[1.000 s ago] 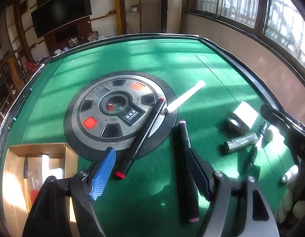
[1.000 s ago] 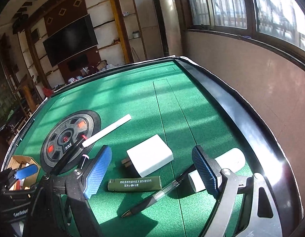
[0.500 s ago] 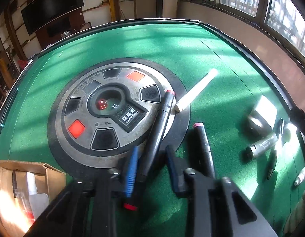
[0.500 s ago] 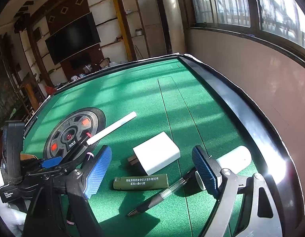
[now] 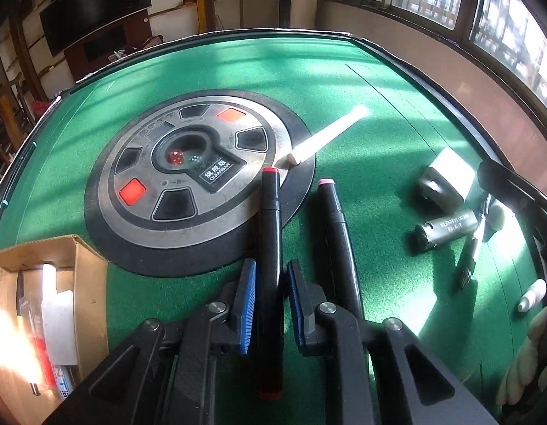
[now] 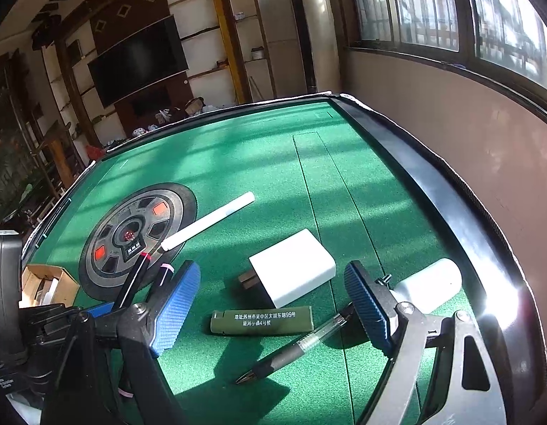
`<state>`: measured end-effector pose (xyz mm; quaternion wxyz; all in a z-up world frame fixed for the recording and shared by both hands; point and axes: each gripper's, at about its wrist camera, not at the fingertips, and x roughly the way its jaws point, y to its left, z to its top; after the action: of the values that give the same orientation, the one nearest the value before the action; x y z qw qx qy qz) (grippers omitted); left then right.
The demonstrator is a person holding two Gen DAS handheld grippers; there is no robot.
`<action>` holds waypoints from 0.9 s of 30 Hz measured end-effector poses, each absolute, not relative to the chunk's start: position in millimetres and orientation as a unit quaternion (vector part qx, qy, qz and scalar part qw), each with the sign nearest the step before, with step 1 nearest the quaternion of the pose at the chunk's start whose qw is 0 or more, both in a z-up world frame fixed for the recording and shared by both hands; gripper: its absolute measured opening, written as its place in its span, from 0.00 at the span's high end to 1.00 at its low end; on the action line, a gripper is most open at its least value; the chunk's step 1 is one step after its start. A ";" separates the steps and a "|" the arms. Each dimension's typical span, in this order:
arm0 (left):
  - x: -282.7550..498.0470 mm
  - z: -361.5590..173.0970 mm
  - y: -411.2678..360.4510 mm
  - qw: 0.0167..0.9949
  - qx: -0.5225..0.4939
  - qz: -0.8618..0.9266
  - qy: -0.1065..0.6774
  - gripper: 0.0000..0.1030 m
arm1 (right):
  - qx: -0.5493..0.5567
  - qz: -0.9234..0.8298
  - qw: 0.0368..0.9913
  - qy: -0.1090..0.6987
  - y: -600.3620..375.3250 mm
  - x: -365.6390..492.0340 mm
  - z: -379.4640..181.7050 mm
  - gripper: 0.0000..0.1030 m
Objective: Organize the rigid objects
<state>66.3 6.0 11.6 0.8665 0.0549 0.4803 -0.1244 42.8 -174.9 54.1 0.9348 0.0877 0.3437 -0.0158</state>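
Note:
My left gripper is shut on a black marker with red ends, which runs between the blue pads over the green felt. A second black marker with pink ends lies just right of it. A white stick lies beyond. My right gripper is open above a green lighter and a black pen, with a white charger just beyond. A white cylinder lies right of its right finger. The red-ended marker also shows at left.
An open cardboard box with several items inside stands at the table's near left. A round metal dice panel sits in the table's middle. The raised black rim runs along the right edge, next to a wall.
My left gripper has closed onto the red-ended marker, which has turned from slanted to straight along the fingers. My right gripper stays open over the lighter and pen.

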 end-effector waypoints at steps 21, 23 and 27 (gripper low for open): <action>-32.1 85.9 171.3 0.901 -0.133 -0.128 0.392 0.86 | 0.030 0.102 0.902 0.419 -83.1 50.1 36.4 0.20; -38.1 82.5 199.9 0.903 -0.150 -0.103 0.390 0.86 | 0.013 0.093 0.898 0.431 -66.2 53.4 30.3 0.20; -45.3 68.6 252.5 0.898 -0.180 -0.055 0.398 0.86 | -0.015 0.071 0.883 0.464 -47.0 62.3 12.2 0.59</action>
<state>-45.3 252.5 68.6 0.8978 -0.1798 0.3983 -0.0546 62.3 -47.0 12.2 0.8826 -0.0149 0.4645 0.0711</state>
